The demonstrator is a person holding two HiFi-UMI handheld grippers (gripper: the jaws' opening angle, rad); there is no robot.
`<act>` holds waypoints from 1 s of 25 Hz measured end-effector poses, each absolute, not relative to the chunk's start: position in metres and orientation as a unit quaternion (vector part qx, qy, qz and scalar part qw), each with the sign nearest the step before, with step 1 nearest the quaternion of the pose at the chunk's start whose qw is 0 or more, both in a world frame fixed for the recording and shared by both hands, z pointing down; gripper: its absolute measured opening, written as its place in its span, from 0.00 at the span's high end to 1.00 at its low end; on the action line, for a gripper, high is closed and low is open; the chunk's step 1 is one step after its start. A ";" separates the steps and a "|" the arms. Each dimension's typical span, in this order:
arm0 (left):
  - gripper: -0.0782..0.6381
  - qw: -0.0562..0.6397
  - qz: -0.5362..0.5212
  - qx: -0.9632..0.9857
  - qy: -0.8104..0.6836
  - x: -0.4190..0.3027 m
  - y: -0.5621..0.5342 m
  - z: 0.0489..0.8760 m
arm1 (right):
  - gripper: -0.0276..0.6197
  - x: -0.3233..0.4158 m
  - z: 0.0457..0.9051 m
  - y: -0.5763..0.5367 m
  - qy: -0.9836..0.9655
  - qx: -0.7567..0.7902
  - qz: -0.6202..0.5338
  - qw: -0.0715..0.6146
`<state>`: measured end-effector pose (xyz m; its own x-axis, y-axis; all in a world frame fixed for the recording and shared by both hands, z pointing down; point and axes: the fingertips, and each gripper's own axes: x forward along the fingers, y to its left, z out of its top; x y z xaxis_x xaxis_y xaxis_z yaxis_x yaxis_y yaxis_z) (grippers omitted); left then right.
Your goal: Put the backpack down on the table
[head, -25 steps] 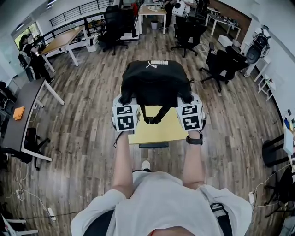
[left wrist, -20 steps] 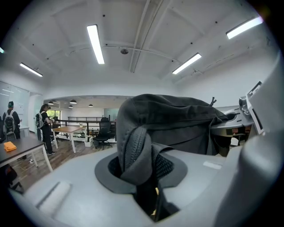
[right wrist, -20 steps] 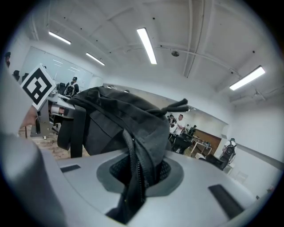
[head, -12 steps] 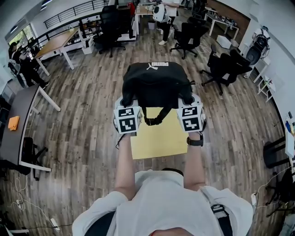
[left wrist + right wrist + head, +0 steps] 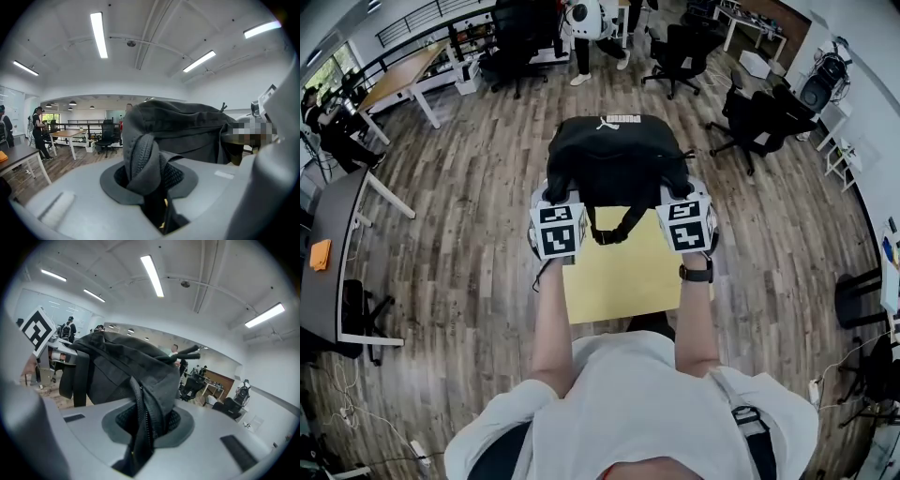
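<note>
A black backpack point(image 5: 617, 159) hangs in the air between both grippers, over the far part of a small yellow table point(image 5: 623, 277). My left gripper point(image 5: 555, 199) is shut on the backpack's left side; its own view shows a fold of padded mesh fabric point(image 5: 143, 161) pinched in the jaws. My right gripper point(image 5: 679, 199) is shut on the right side, with a zippered edge of the backpack point(image 5: 145, 411) clamped between its jaws. A strap loop with a buckle point(image 5: 612, 232) dangles from the bag between the two marker cubes.
Wooden floor surrounds the table. Black office chairs point(image 5: 755, 131) stand at the right and far side, a dark desk point(image 5: 337, 244) at the left, a wooden desk point(image 5: 398, 80) at the far left. A person point(image 5: 586, 23) walks at the back.
Both grippers and the backpack have moved forward and down over the yellow table, of which more now shows beneath my arms. The person at the back has walked left.
</note>
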<state>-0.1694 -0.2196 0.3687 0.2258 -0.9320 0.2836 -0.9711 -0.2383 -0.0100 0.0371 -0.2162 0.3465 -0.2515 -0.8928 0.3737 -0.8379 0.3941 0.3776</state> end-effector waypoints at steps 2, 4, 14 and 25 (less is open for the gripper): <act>0.77 0.090 0.121 0.777 -0.611 -0.169 -0.237 0.373 | 0.89 0.036 0.352 -0.233 -0.793 0.545 -0.037 0.271; 0.77 0.097 0.129 0.776 -0.609 -0.167 -0.252 0.376 | 0.89 0.038 0.356 -0.247 -0.794 0.542 -0.024 0.274; 0.77 0.147 0.135 0.767 -0.610 -0.156 -0.301 0.415 | 0.89 0.049 0.392 -0.304 -0.794 0.527 0.002 0.304; 0.77 0.201 0.144 0.750 -0.614 -0.142 -0.341 0.484 | 0.89 0.064 0.461 -0.352 -0.801 0.500 0.033 0.328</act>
<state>-0.1422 -0.3413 0.4844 0.2053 -0.8629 0.4619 -0.9782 -0.1660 0.1247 0.0644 -0.3519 0.4614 -0.2844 -0.7789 0.5590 -0.8222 0.4980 0.2756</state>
